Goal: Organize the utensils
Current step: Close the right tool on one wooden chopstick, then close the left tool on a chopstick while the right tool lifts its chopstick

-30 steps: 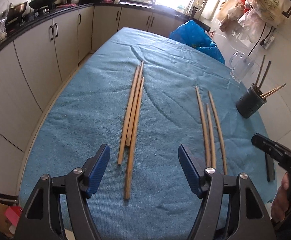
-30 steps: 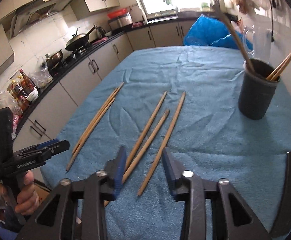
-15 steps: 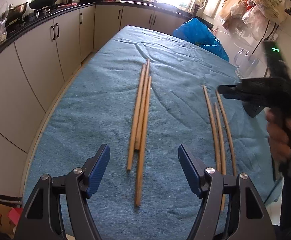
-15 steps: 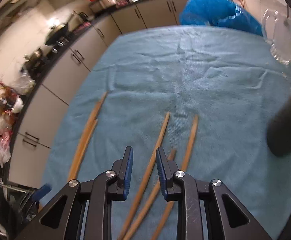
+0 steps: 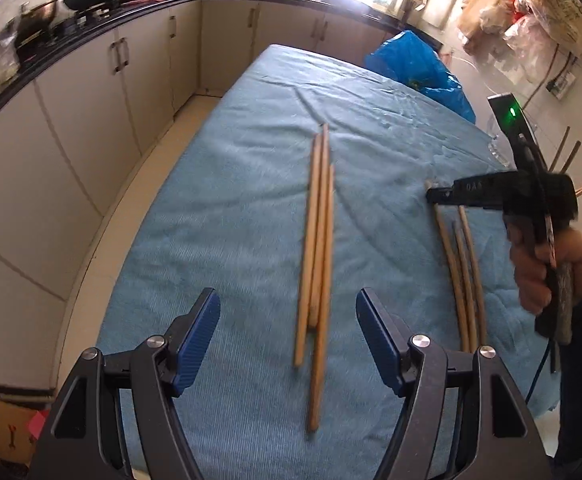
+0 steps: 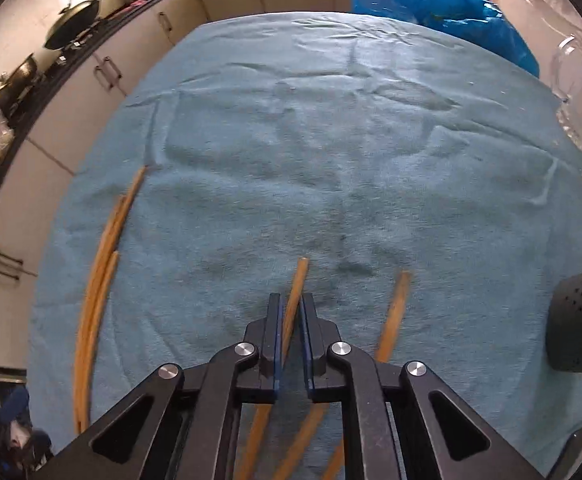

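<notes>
The right claw (image 6: 290,334) is pinched narrow around one chopstick (image 6: 295,284) on the table (image 6: 331,140); its pads look just touching. The left claw (image 5: 288,334) hovers wide over three chopsticks (image 5: 318,248).

1. The right gripper (image 6: 290,332) has its jaws nearly together around one wooden chopstick (image 6: 297,286) lying on the blue towel (image 6: 331,160).
2. Another chopstick (image 6: 395,312) lies just right.
3. A chopstick bundle (image 6: 103,264) lies far left.
4. A dark holder (image 6: 579,320) stands right.
</notes>
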Available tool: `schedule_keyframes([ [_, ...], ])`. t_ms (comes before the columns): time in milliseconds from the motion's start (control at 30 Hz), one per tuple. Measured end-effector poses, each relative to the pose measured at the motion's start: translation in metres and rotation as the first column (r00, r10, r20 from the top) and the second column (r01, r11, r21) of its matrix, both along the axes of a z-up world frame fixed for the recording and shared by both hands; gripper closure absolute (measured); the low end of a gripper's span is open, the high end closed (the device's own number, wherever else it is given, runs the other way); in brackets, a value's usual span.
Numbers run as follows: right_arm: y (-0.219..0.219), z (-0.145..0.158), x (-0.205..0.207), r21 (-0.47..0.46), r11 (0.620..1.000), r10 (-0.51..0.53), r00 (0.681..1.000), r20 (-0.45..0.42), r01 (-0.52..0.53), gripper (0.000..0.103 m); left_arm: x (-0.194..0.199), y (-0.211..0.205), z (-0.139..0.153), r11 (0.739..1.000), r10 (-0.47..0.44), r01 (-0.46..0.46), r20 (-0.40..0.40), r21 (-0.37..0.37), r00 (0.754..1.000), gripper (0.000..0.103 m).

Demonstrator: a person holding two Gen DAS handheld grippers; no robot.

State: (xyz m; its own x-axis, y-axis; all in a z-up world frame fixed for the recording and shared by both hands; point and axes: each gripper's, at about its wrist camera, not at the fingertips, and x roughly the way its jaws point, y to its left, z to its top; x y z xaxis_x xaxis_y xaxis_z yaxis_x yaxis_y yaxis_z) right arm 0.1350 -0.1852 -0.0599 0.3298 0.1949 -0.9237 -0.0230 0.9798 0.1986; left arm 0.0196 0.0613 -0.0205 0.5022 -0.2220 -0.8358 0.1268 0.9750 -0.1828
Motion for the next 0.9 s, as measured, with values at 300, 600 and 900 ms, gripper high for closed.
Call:
schedule_keyframes([
  [300,-0.015,0.067,-0.062,0.192,0.981,-0.019,0.977,0.211,-0.023,0.097,0.091,-0.034,0.009,0.995,-0.075,0.077,-0.030,0.061,0.997,0.044],
  [600,-0.022,0.080,-0.082,0.227,0.973,-0.011,0.963,0.269,-0.052,0.097,0.176,-0.046,-0.016,0.999,-0.015,0.022,-0.149,0.044,0.989,0.062],
  [900,-0.036,0.083,-0.088,0.238,0.970,-0.016,0.963,0.269,-0.050,0.097,0.199,-0.058,-0.033,0.997,0.001,0.013,-0.188,0.074,0.982,0.070],
])
